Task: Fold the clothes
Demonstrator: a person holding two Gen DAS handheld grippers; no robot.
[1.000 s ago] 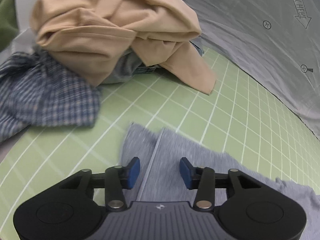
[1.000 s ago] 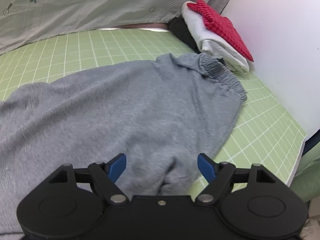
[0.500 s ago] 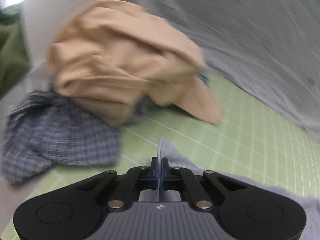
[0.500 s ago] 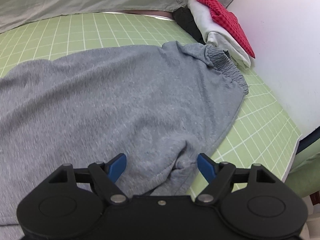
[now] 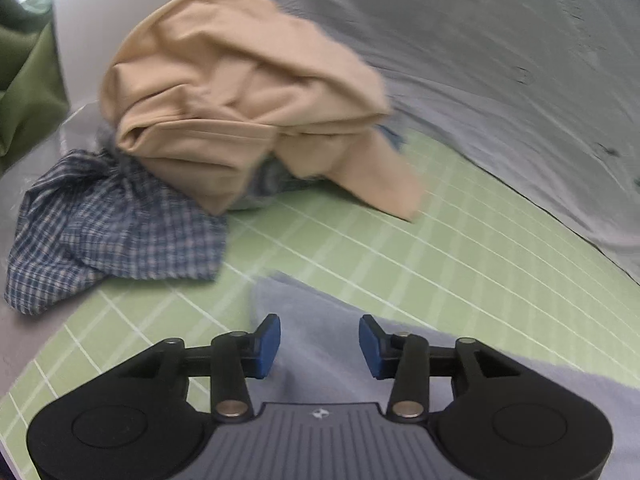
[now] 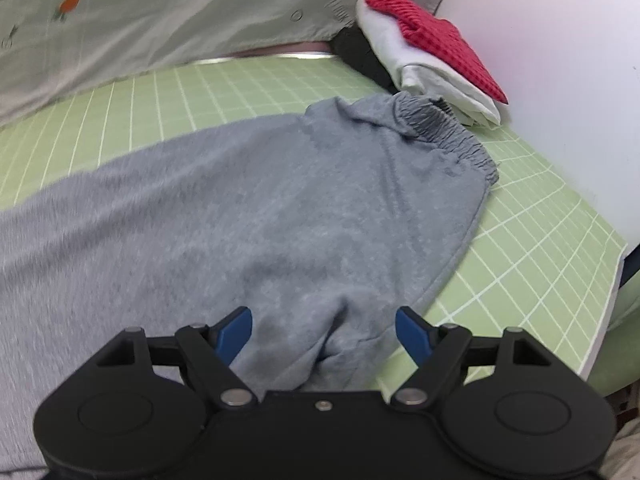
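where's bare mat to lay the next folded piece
Bare green mat runs between the grey pants and the pale sheet behind, and a strip lies right of the waistband toward the mat edge. It is crowded at the tan and plaid pile and by the red and white stack.

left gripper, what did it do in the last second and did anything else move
The left gripper shut on the edge of the grey pants half a second ago and has now opened, letting go. The right gripper stayed open over the pants. The beige and plaid pile and the folded stack stayed put.
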